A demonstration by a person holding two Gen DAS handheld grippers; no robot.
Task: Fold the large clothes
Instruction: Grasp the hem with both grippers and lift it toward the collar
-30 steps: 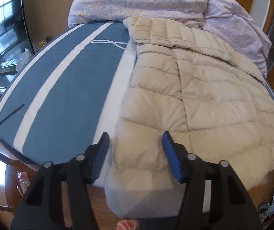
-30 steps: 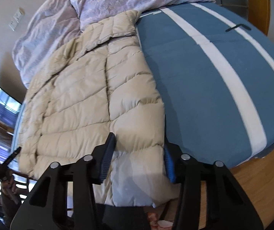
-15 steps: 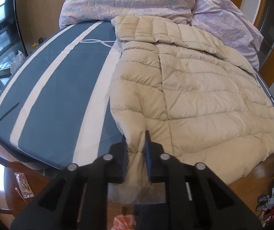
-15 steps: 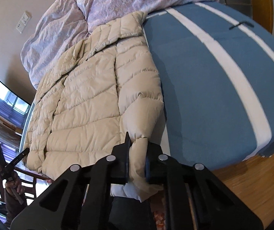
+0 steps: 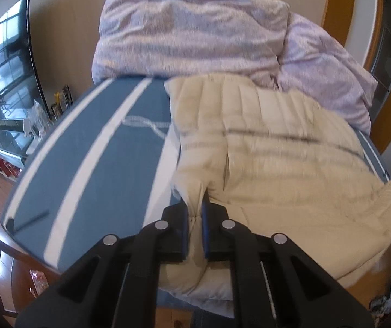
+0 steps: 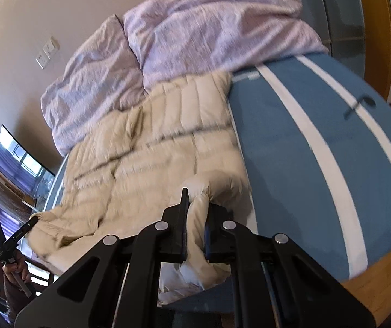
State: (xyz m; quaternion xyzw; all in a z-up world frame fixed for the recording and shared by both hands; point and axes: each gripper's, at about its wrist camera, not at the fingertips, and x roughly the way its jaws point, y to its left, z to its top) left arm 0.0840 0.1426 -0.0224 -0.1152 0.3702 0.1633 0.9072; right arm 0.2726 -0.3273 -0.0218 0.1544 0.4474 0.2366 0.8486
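Beige puffer jacket (image 5: 277, 169) hem is pinched in both our tongs, left (image 5: 194, 218) and right (image 6: 195, 218), which just snapped shut and lifted it off the blue striped bed (image 5: 91, 150); fold's starting, lilac duvet (image 5: 190, 32) beyond.

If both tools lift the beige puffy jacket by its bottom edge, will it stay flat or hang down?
The beige jacket probably sags between the left tool and right tool: its hem already bunches softly. Quilted padding suggests it is light yet bulky.
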